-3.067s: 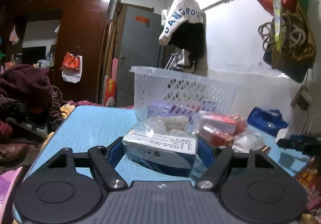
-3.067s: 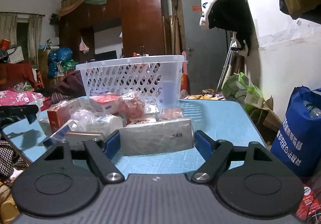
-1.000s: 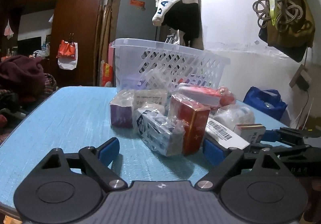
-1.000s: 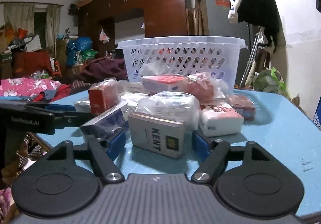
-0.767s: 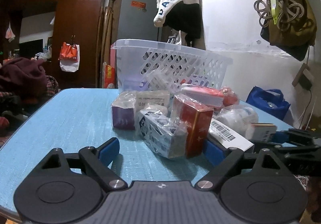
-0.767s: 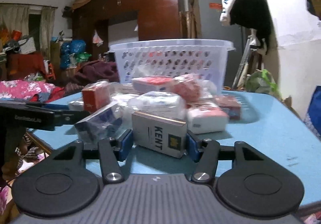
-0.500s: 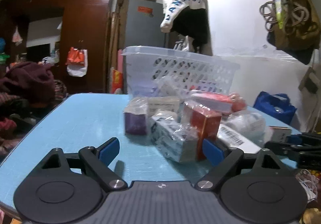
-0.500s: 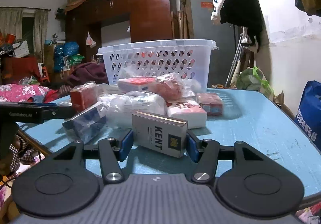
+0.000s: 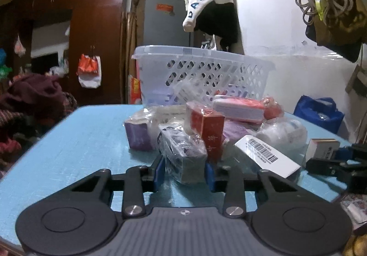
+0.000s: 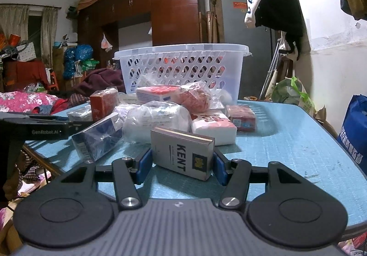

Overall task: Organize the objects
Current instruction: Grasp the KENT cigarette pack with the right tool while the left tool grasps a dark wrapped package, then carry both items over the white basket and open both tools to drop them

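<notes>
The wrapped box [image 9: 183,159] lies at the pile's near edge on the tabletop [image 9: 75,141]; the left tool [image 9: 184,174] has just been closing and clamps it. The right tool [image 10: 182,162] clamps the Kent pack [image 10: 182,155]. Risk: loose film may slip, and lifting may topple the red box [image 9: 207,127] leaning behind.
</notes>
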A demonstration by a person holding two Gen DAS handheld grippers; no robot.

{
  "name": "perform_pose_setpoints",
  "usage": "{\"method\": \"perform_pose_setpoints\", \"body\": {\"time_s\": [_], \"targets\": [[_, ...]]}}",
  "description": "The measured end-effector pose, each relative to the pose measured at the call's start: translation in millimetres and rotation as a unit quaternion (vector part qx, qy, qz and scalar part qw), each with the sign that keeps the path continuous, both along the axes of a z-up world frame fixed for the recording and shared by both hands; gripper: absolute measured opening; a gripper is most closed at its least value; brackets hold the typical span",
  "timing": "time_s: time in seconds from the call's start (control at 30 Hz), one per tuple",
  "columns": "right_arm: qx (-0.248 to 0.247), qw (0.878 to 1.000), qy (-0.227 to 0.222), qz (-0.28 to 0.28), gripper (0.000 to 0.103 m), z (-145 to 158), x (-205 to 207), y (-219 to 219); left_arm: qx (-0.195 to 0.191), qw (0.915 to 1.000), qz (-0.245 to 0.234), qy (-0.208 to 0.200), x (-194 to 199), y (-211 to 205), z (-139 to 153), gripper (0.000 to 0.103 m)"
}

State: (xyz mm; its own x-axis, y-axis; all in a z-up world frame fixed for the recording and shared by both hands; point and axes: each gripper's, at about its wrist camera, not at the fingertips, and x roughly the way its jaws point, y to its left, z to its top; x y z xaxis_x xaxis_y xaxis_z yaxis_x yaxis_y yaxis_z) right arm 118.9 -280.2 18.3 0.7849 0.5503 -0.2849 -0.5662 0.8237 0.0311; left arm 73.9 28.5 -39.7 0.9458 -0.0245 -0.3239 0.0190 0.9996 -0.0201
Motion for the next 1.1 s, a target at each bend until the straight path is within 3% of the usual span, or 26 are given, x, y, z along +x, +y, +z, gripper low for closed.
{"method": "perform_pose_setpoints", "body": {"time_s": [0.23, 0.63, 1.1], "targets": [[-0.007, 1.000, -0.008, -0.005, 0.059, 1, -2, -2, 0.015, 0.9992, 0.005, -0.037, -14, -3, 1, 0.039], [0.000, 1.000, -0.020, -0.018, 0.059, 8, -1, -12, -0.006, 0.9945, 0.031, -0.100, -35, 17, 20, 0.039], [0.013, 0.999, -0.031, -0.015, 0.059, 27, 3, -11, -0.030, 0.9934, 0.012, -0.110, -35, 22, 30, 0.039]]}}
